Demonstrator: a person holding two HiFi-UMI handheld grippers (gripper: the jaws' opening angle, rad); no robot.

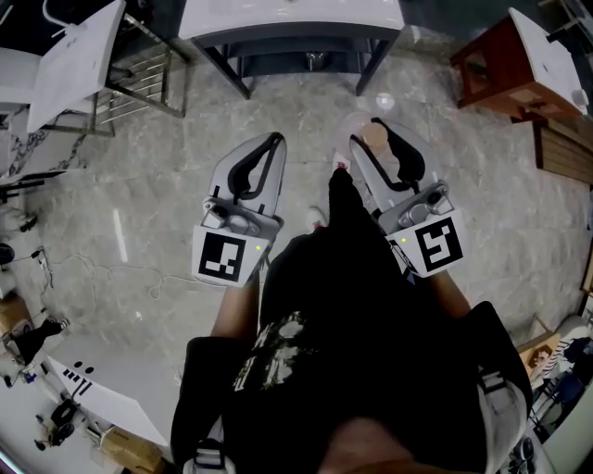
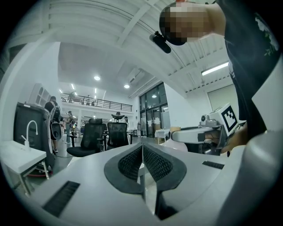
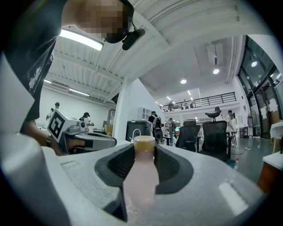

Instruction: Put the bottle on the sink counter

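Observation:
My right gripper is shut on a pale pink bottle with a tan cap. In the right gripper view the bottle lies along the dark pads, cap pointing away from the camera. My left gripper is held beside it, a little to the left, over the marble floor. Its dark pads meet with nothing between them. A white sink counter on a dark frame stands ahead, at the top of the head view. Both grippers are well short of it.
A tilted white basin unit stands at the top left and a red-brown cabinet with a white top at the top right. Office chairs and people are farther off in the hall. A white sink with a tap is at the left.

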